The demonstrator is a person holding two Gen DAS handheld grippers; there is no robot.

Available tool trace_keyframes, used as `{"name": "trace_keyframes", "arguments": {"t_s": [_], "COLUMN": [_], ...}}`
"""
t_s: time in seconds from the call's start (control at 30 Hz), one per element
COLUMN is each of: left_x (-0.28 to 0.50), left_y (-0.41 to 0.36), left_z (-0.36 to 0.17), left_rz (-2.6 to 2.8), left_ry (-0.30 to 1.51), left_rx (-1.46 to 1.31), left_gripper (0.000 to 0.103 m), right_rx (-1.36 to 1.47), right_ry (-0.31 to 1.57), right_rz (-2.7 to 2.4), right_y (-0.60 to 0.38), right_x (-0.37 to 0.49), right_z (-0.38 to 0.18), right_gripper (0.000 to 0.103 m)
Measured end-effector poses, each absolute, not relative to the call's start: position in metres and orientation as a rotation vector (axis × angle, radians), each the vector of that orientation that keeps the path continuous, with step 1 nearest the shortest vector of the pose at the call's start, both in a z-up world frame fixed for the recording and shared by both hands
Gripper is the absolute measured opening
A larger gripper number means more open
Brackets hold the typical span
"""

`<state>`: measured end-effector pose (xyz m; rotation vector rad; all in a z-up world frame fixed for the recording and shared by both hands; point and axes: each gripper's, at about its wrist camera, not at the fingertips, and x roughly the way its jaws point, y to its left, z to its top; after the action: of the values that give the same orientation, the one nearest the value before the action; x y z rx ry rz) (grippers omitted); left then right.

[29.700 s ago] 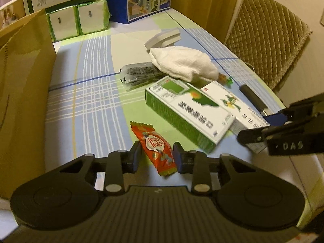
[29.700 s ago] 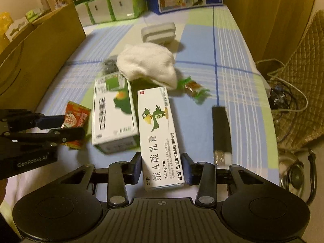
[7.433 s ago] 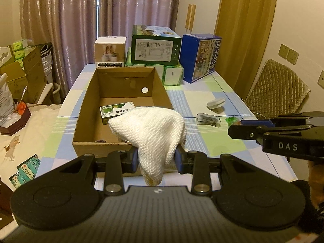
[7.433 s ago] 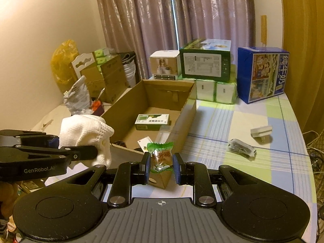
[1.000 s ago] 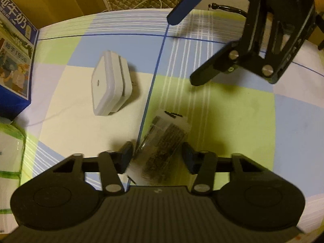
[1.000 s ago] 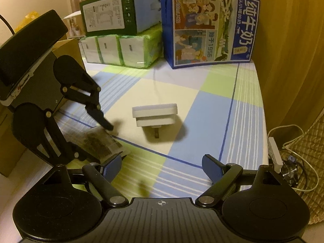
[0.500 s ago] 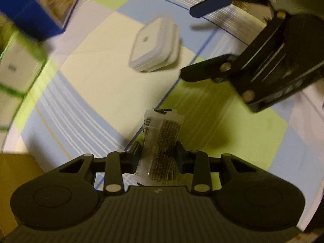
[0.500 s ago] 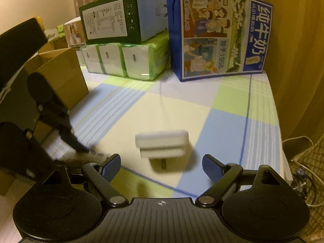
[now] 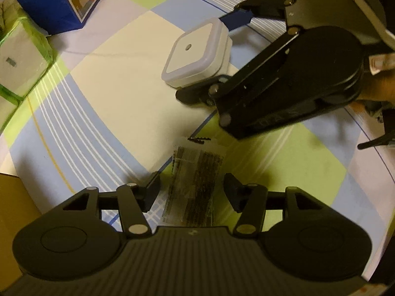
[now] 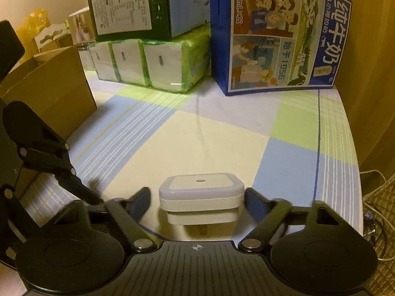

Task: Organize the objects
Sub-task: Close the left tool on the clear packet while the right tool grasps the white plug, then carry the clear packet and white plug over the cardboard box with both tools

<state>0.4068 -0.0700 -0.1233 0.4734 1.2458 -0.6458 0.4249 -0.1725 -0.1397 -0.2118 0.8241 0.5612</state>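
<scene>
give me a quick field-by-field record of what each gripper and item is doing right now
left gripper: open, jaws either side of the clear packet, not clamped
clear packet: flat on the checked tablecloth, dark strips inside
right gripper: open, fingers flanking the white plug-in light
white plug-in light: on the tablecloth, not yet gripped
cardboard box: left edge of the right wrist view, contents hidden
background: blue milk carton, tissue packs, green box on top
</scene>
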Motion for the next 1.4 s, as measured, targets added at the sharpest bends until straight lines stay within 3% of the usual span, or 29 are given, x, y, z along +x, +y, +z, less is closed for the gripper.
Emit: {"name": "trace_keyframes", "arguments": {"t_s": [0.03,0.2,0.47,0.7,1.13,1.4], "left_x": [0.407,0.406,0.383,0.346,0.214,0.128], "left_y": [-0.070,-0.072,-0.075,-0.071,-0.030,0.010], "left_z": [-0.123,-0.119,-0.115,-0.075,0.019,0.051], "left_rz": [-0.645,-0.627,-0.589,-0.575,-0.509,-0.400], "left_ry": [1.246,1.255,1.278,1.238,1.020,0.894], "left_rx": [0.473,0.458,0.430,0.325,0.110,0.044], "left_gripper": [0.052,0.031,0.030,0.030,0.030,0.030], "right_rx": [-0.199,-0.195,-0.115,-0.046,0.039,0.093], "right_ry": [0.826,0.839,0.881,0.867,0.746,0.710], "right_rz": [0.557,0.515,0.433,0.378,0.337,0.384], "right_y": [-0.174,-0.180,-0.211,-0.223,-0.219,-0.189], "right_x": [0.426,0.415,0.371,0.313,0.186,0.118], "right_z": [-0.140,-0.138,-0.122,-0.083,0.006,0.030], "right_gripper": [0.062,0.062,0.062,0.062,0.062,0.062]}}
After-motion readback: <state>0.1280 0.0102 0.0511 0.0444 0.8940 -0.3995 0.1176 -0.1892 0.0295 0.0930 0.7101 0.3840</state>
